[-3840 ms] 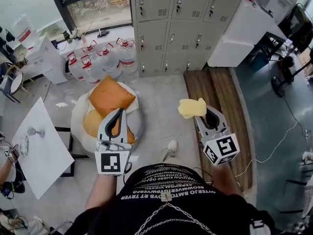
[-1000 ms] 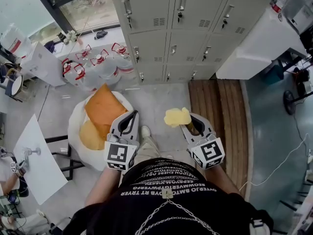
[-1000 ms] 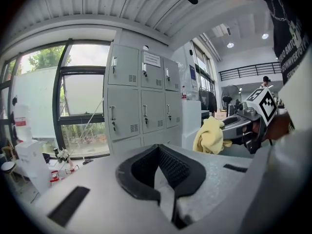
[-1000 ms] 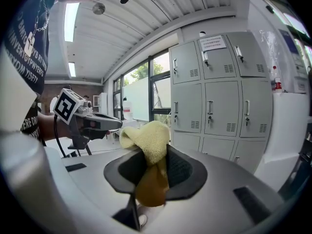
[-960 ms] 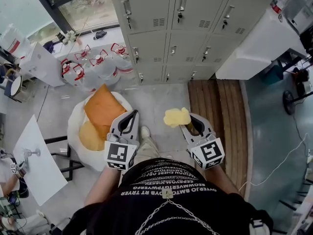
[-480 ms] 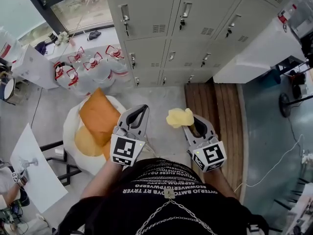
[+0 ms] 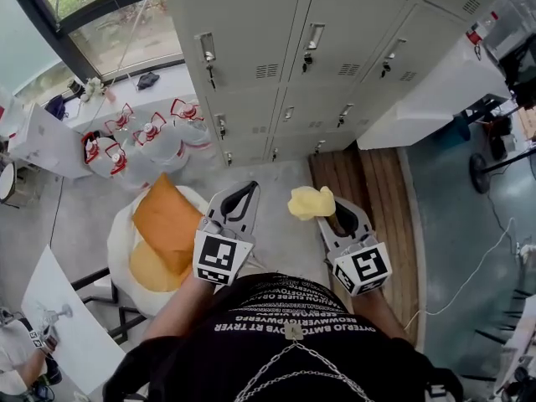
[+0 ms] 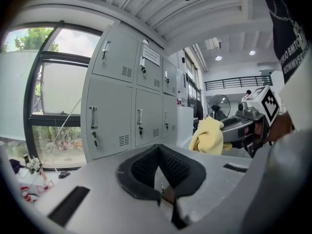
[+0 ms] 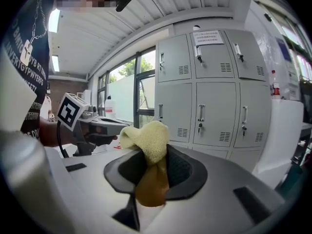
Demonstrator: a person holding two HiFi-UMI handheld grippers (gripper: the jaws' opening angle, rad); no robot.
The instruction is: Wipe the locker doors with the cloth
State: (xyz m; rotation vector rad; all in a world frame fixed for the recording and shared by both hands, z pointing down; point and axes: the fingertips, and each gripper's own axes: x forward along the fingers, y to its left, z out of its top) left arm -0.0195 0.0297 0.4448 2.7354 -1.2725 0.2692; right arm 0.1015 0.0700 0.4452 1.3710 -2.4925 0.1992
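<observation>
With the locker bank (image 7: 276, 65) as reference, a cluster of water bottles (image 7: 134, 136) stood on the floor to its left, below the window. An orange cushion (image 7: 167, 220) lay in front of its left end. The left gripper (image 8: 158, 147) was held in front of the lockers, well short of the doors, its jaws brought fully together with nothing between them. Just to the right, equally short of the doors, the yellow cloth (image 7: 311, 202) sat bunched in the right gripper (image 9: 156, 151). That gripper's jaws were clamped on the cloth's lower fold, and the loose upper part stood proud above them. No contact with any door was observed. Assessment: the cloth appeared light, soft and limp. It would likely conform to the flat panels but could snag on handles and vents. The low hold on the bunch appeared adequate, provided enough free material remained to press flat. A wooden platform (image 7: 377, 191) lay before the lockers' right end.
</observation>
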